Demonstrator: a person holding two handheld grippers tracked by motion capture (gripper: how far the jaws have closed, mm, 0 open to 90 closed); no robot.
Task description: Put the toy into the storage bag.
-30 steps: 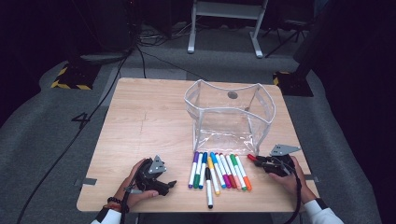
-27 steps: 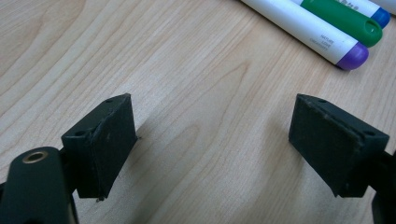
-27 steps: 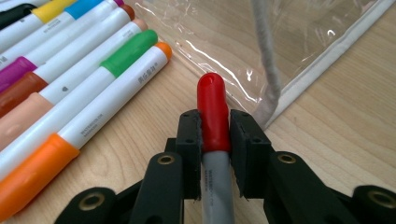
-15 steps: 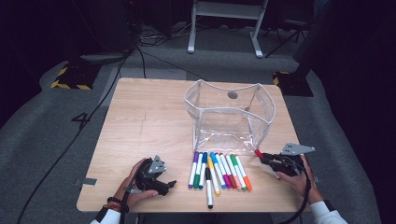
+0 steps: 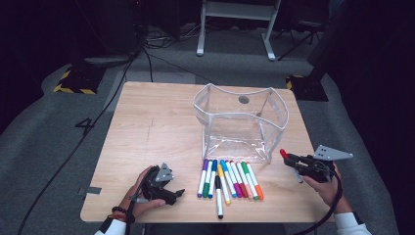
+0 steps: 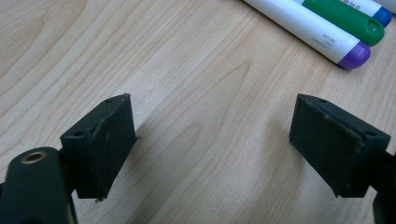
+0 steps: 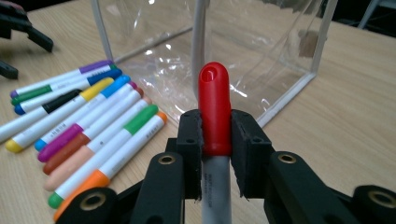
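Red-capped white marker point(image 7: 215, 112): clamped between the two black jaws of the right gripper point(image 5: 299, 162); its cap sticks out past the jaw tips toward the pouch, the white barrel runs back between them.
Right gripper: jaws pressed together on the marker at the join of cap and barrel; held in the person's right hand point(image 5: 324, 183) above the table's right edge, just beside the pouch's near right corner.
Left gripper point(image 5: 164, 188): jaws stand apart with only bare wood between them; it sits low at the table's near left in the person's left hand point(image 5: 139, 193).
Clear plastic pouch with white edging point(image 5: 240, 122): upright and open at the top, at the middle of the table, just behind the marker row.
Row of coloured markers point(image 5: 227, 178): side by side on the wood in front of the pouch, between the two grippers; a purple-capped marker point(image 6: 322, 39) and a green one point(image 6: 348, 16) lie nearest the left gripper.
Light wooden table point(image 5: 156, 122): bears everything.
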